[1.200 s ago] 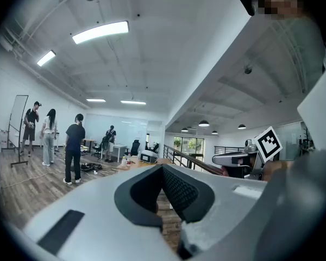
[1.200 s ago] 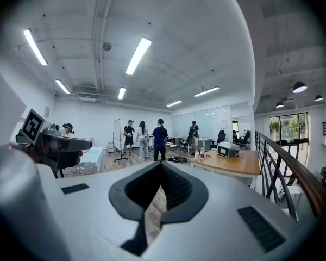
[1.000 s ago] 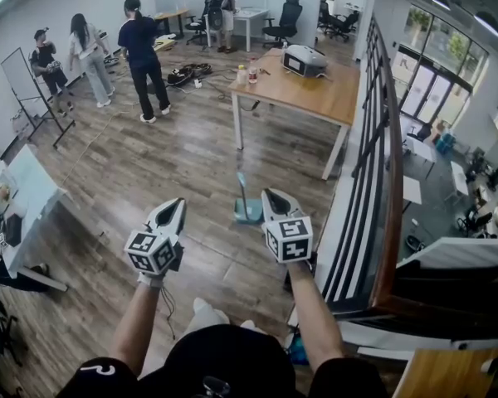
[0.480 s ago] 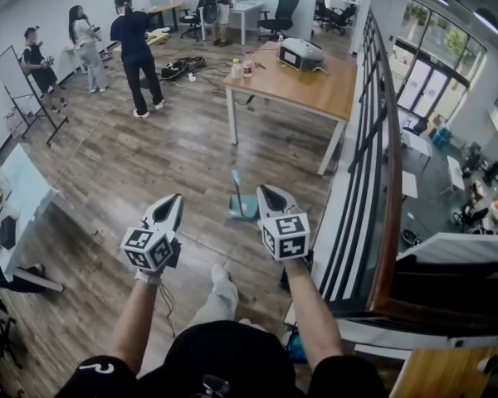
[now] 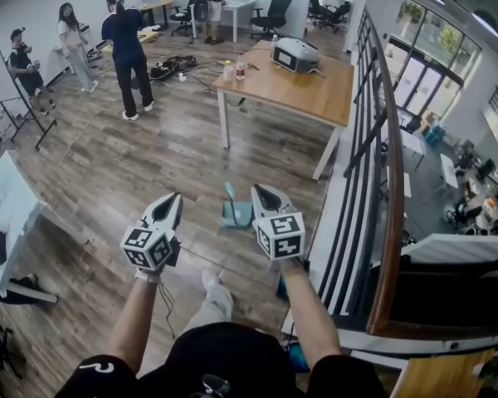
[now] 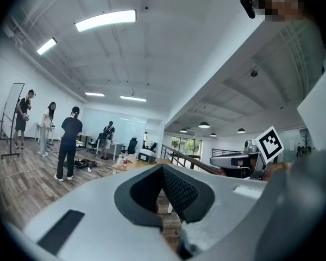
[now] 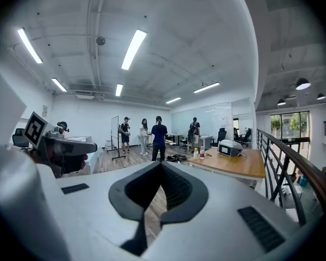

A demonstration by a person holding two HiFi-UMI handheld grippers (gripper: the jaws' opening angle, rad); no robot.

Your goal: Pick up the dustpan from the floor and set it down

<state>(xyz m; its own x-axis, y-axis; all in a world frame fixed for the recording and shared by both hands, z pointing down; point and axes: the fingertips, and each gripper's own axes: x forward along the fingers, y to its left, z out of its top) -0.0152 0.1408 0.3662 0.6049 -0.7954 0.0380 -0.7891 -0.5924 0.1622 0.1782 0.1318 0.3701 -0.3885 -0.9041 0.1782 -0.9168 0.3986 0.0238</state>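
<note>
The teal dustpan (image 5: 236, 213) stands on the wood floor with its handle upright, seen in the head view just ahead of and between my two grippers. My left gripper (image 5: 173, 198) is held level to the dustpan's left, jaws shut and empty. My right gripper (image 5: 261, 191) is close to the dustpan's right side, also shut with nothing in it. Neither touches the dustpan. In the left gripper view the left gripper (image 6: 163, 167) has its tips together. In the right gripper view the right gripper (image 7: 162, 163) does too. The dustpan shows in neither gripper view.
A wooden table (image 5: 311, 89) with a grey machine (image 5: 296, 55) and bottles (image 5: 230, 70) stands beyond the dustpan. A dark railing (image 5: 373, 139) runs along the right. Several people (image 5: 124, 48) stand at the far left, near a whiteboard stand (image 5: 4, 85). A white table (image 5: 0, 201) is at left.
I have walked forward with both grippers held out. The dustpan and the wooden table are nearer, and the dustpan now sits between the gripper tips. Both jaws stayed shut.
</note>
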